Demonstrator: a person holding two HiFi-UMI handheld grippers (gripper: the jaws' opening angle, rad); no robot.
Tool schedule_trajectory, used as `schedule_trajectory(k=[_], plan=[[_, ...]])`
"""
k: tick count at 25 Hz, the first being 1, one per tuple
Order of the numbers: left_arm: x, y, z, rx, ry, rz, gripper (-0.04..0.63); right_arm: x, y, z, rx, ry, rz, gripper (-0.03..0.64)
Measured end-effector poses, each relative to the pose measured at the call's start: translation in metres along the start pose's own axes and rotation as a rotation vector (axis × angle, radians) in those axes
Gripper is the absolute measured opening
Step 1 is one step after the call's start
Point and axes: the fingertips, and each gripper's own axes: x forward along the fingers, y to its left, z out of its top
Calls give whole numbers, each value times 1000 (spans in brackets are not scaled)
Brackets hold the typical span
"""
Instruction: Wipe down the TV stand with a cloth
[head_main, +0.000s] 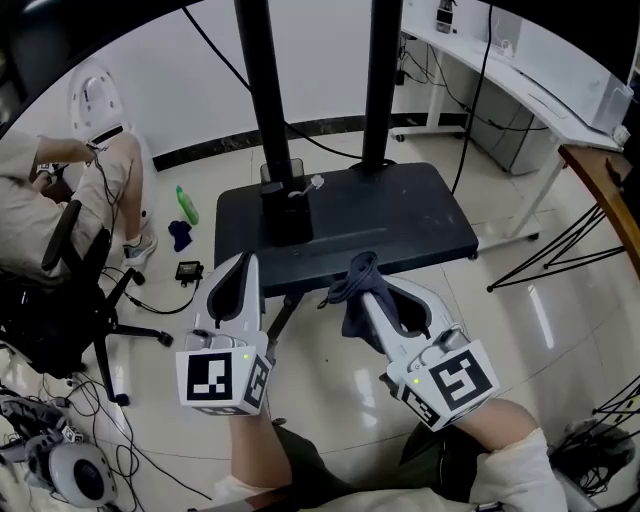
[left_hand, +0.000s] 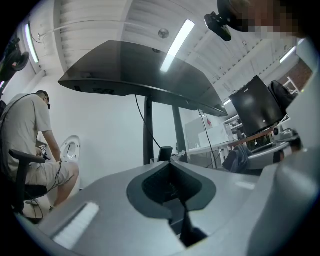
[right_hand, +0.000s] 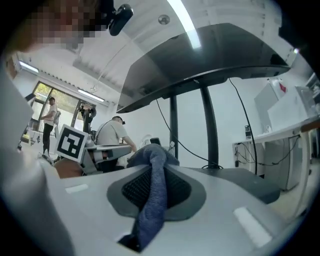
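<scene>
**Black stand base, cloth pinched in the right claw**

Pale tile floor (head_main: 330, 390) fills the head view. On it sits the TV stand (head_main: 400, 215), a flat black base plate with two black posts (head_main: 265, 110) rising from its back half. A white desk (head_main: 520, 70) runs along the far right, and a person (head_main: 40, 200) sits on a black office chair (head_main: 70, 290) at the left edge.

The left gripper (head_main: 240, 266) is held at the front left corner of the base. Its own view shows its jaws (left_hand: 172, 172) pressed together with nothing between them.

The right gripper (head_main: 368, 278) is held beside it, toward the middle of the front edge. Its jaws are clenched on a dark blue cloth (head_main: 352, 300). In the right gripper view the cloth (right_hand: 152, 200) runs as a folded strip up between the two pads and bunches over the tips. From above, the bunched part hangs across the front edge of the base; whether it touches the plate cannot be told.

A green bottle (head_main: 187, 205) lies on the floor left of the base, with a small dark blue rag (head_main: 180, 235) just beside it.
</scene>
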Motion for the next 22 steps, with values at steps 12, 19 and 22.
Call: schedule_trajectory(k=[12,19,22], plan=[[-1,-46,-16,77,163,-59,97,143,-214,-77,156,273,-324,51],[6,-57,-18,92,104,-92,97,154,-222,-89,182,340,-286,51],[6,-56,-16,91,81,-94,97,101,-174,-61,151,279,-204,51]])
